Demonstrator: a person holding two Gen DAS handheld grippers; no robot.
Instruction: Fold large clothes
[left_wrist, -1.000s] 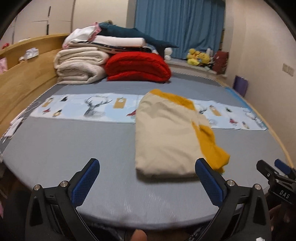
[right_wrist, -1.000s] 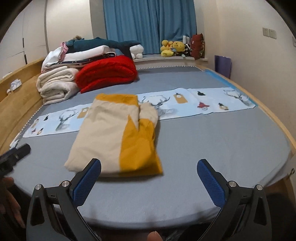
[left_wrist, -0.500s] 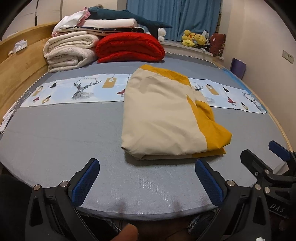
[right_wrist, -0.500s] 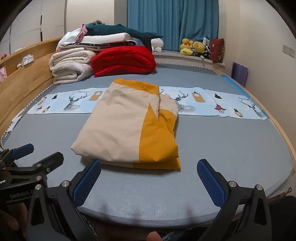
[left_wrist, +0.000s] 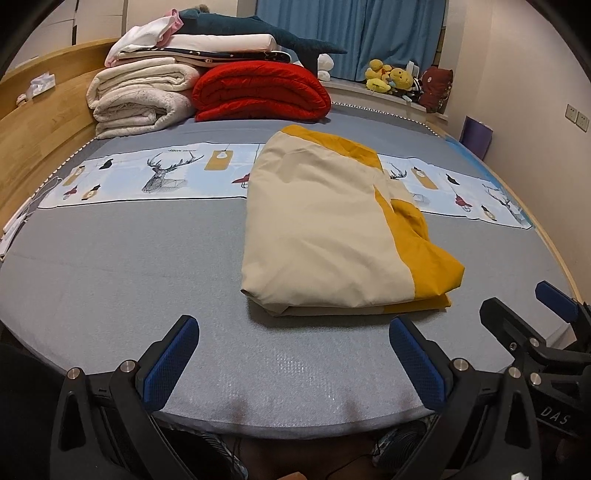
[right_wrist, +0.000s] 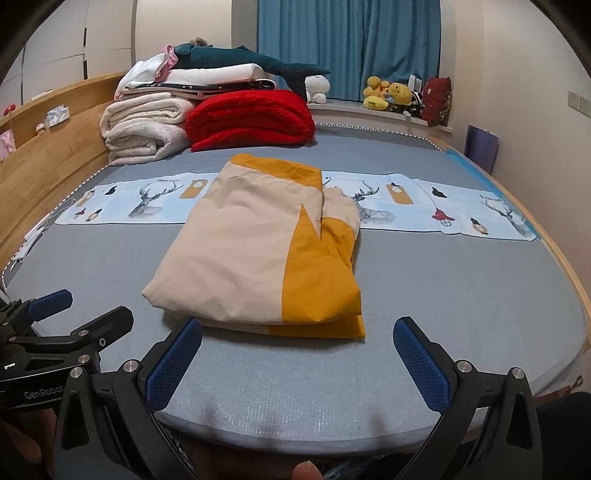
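Both grippers, left gripper (left_wrist: 293, 363) & right gripper (right_wrist: 297, 363), wide open, empty, at bed's (left_wrist: 129, 266) near edge; folded garment (left_wrist: 332, 236) mid-bed.

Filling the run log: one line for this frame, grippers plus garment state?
left gripper: open, empty | right gripper: open, empty | cream-and-yellow garment: folded, flat on grey bed, untouched | both grippers at near bed edge

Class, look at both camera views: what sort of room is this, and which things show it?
Most likely a bedroom: a wide bed with a wooden headboard, folded blankets stacked on it, and plush toys by the blue curtain.
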